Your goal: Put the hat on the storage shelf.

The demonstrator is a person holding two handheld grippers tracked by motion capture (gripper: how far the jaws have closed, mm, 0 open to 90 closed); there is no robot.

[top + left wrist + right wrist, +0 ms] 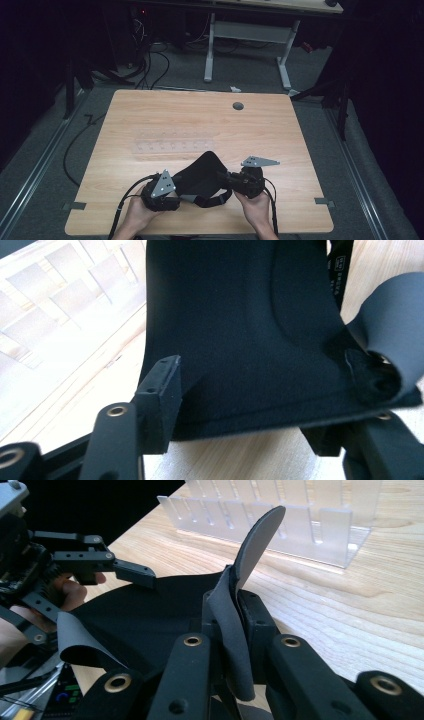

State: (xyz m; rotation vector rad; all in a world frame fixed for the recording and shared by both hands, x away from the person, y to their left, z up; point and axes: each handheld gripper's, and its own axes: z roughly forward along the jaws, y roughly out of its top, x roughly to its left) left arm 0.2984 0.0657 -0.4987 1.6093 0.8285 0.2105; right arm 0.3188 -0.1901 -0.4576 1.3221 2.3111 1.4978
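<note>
Nearest, at the bench's six o'clock edge: two hands, each carrying a tool. Left hand at about seven o'clock holds the left tool, grey three-cornered plate on top, cable trailing off the near edge. Right hand at about five o'clock holds the right tool, likewise plated and cabled. Between them, just past the hands: one black fabric pad with straps, a soft dark piece with a rounded far end, spread over the wood. Left tool: jaws set apart on either side of the pad's near hem in the left gripper view, where the black fabric pad lies across them; whether they bite the cloth I cannot tell. Right tool: clenched on a grey strap of the pad, the flap standing upright between its two jaws in the right gripper view; the left tool shows beyond at ten o'clock, its tip at the pad's edge. Mid-bench, twelve o'clock of the pad and apart from it: one clear plastic rack with a row of upright dividers, lying crosswise. Farther, near the far edge at one o'clock: round grey grommet. Beyond the bench: grey floor, loose cables, white legs of a second desk.
</note>
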